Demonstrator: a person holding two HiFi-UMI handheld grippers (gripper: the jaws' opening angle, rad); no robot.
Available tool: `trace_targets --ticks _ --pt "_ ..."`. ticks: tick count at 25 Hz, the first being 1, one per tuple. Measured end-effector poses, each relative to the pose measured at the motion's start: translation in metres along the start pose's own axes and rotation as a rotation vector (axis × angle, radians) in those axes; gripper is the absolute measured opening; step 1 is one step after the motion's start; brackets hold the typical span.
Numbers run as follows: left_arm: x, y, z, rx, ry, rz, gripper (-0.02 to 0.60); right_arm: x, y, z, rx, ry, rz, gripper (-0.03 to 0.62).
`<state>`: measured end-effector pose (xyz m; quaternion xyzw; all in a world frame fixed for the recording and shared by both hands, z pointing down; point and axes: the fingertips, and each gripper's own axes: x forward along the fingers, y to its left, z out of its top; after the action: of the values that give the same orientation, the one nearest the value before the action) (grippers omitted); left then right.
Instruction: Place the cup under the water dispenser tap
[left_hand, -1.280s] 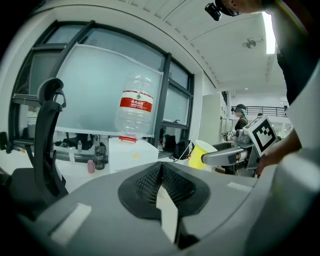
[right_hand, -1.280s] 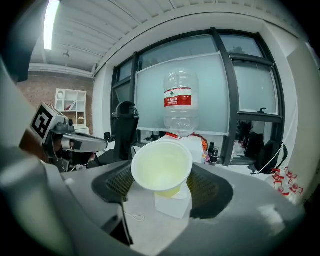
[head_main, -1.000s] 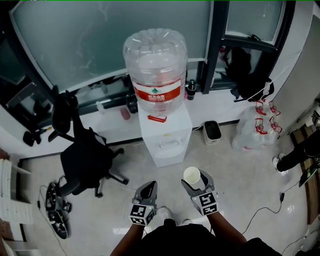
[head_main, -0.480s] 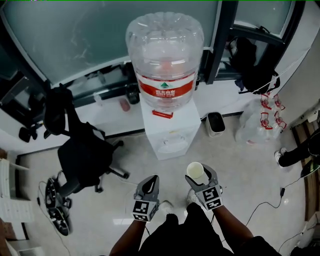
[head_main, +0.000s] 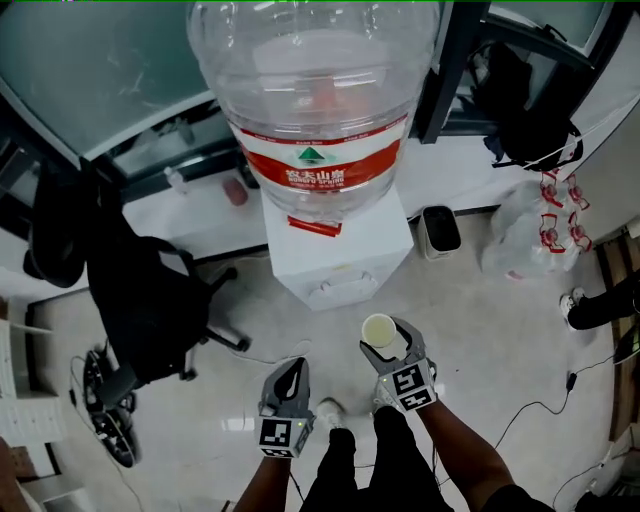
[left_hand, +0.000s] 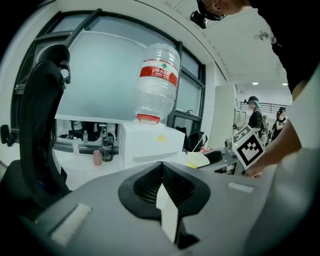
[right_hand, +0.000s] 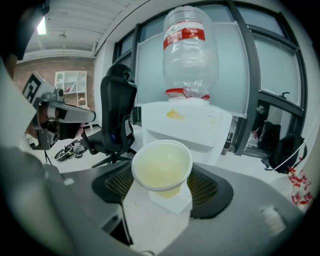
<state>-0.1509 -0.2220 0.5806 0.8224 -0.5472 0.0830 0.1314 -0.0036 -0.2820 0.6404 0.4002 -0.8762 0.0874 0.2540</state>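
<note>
A white water dispenser (head_main: 340, 255) stands ahead on the floor with a big clear bottle (head_main: 310, 90) upside down on top; its tap recess (head_main: 340, 290) faces me. My right gripper (head_main: 387, 345) is shut on a pale paper cup (head_main: 380, 329), held upright and empty a short way in front of the dispenser. In the right gripper view the cup (right_hand: 162, 167) sits between the jaws, with the dispenser (right_hand: 185, 125) behind it. My left gripper (head_main: 291, 384) hangs to the cup's left, shut and holding nothing. The left gripper view shows the dispenser (left_hand: 150, 145) and the cup (left_hand: 198, 159) off to the right.
A black office chair (head_main: 140, 300) stands left of the dispenser. A small dark bin (head_main: 440, 230) and a white plastic bag (head_main: 525, 235) sit to its right. A cable (head_main: 530, 420) runs over the floor at right. Bottles line the window ledge (head_main: 200, 190) behind.
The dispenser and bottle have grown much larger in the head view as I closed in. Both grippers have sunk and moved forward; the cup stays gripped.
</note>
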Motion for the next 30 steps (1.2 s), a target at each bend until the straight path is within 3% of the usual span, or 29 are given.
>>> trace_targets --ticks 4,8,14,21,30 --pt "0.02 0.008 -0.04 -0.021 0.047 0.039 0.015 0.036 -0.014 -0.026 0.068 0.009 0.005 0.331" --pt "0.044 0.025 -0.07 -0.087 0.031 0.075 0.015 0.071 -0.034 -0.05 0.113 0.009 -0.016 0.331" --pt "0.066 0.042 -0.112 -0.08 0.044 0.098 0.015 0.128 -0.047 -0.097 0.115 0.045 -0.047 0.331" --pt "0.064 0.055 -0.128 -0.06 0.046 0.135 0.015 0.184 -0.064 -0.134 0.113 0.093 -0.073 0.331" --pt "0.066 0.049 -0.139 -0.065 0.128 0.132 0.015 0.215 -0.074 -0.149 0.124 0.13 -0.095 0.332"
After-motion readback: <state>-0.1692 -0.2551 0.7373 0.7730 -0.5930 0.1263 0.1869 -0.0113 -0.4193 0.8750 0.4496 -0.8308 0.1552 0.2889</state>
